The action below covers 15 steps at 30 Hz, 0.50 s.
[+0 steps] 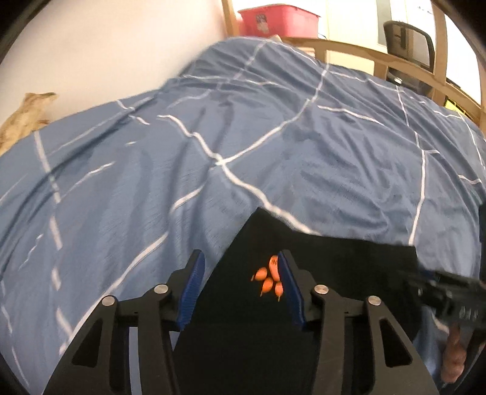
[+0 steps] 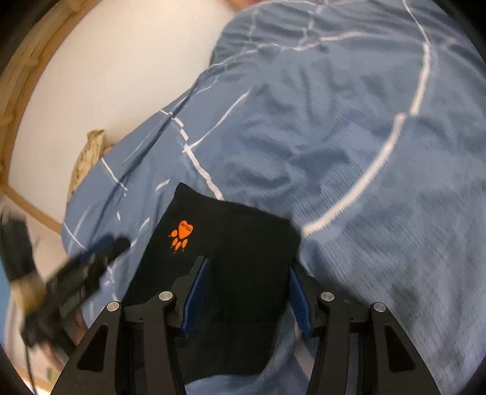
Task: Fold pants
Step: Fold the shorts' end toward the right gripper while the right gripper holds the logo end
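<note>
The black pants (image 1: 303, 258) lie folded into a compact rectangle on the blue duvet (image 1: 212, 136), with an orange paw print (image 1: 268, 278) on top. My left gripper (image 1: 241, 284) is open above the pants' near left part, its blue pads apart with nothing between them. In the right wrist view the pants (image 2: 231, 243) show the paw print (image 2: 181, 234) at their upper left. My right gripper (image 2: 247, 293) is open just above the pants' near end. The left gripper (image 2: 91, 258) appears blurred at the pants' left side; the right gripper (image 1: 449, 297) appears blurred at the right.
The blue duvet with white lines (image 2: 364, 152) covers the whole bed. A white wall (image 1: 106, 60) runs along the far side, with a tan object (image 1: 24, 118) against it. A wooden frame (image 1: 379, 60), a red bin (image 1: 276, 19) and a black office chair (image 1: 410, 42) stand beyond the bed.
</note>
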### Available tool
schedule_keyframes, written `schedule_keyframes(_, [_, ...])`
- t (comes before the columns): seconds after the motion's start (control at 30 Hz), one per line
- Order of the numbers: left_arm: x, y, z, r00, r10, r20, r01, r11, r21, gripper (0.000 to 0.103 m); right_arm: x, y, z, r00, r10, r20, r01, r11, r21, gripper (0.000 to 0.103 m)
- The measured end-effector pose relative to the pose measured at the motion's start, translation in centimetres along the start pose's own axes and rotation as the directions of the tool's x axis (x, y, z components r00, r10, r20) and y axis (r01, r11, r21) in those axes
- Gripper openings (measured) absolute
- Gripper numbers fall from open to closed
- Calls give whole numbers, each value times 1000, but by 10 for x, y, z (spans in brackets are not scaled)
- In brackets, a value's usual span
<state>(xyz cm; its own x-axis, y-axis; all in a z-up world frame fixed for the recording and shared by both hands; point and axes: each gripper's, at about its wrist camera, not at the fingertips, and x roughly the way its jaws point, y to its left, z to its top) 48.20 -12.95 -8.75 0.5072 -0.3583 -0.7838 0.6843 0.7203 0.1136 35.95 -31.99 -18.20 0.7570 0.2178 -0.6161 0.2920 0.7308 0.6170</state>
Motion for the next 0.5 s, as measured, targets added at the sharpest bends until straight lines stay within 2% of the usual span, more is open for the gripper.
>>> schedule_keyframes(0.13, [33, -16, 13, 998, 18, -67, -11, 995, 103, 34, 7, -5, 0, 1000, 10, 9, -10, 1000, 0, 52])
schedule_keyframes(0.17, [39, -17, 14, 997, 22, -75, -14, 994, 112, 34, 7, -5, -1, 1000, 10, 15, -9, 1000, -8, 52])
schedule_keyframes(0.3, [53, -12, 19, 997, 1, -80, 4, 998, 70, 32, 8, -1, -2, 999, -6, 35, 8, 998, -55, 52])
schedule_keyframes(0.37, [58, -11, 21, 996, -5, -83, 10, 998, 55, 24, 10, 0, -3, 999, -9, 41, 12, 998, -67, 52])
schedule_keyframes(0.43, [66, -11, 21, 994, -14, -107, 19, 999, 46, 4, 11, -1, -4, 999, -4, 50, 8, 997, -76, 52])
schedule_keyframes(0.5, [66, -11, 18, 994, -18, -106, 22, 999, 33, 4, 12, -1, -4, 999, -6, 51, 10, 997, -82, 52])
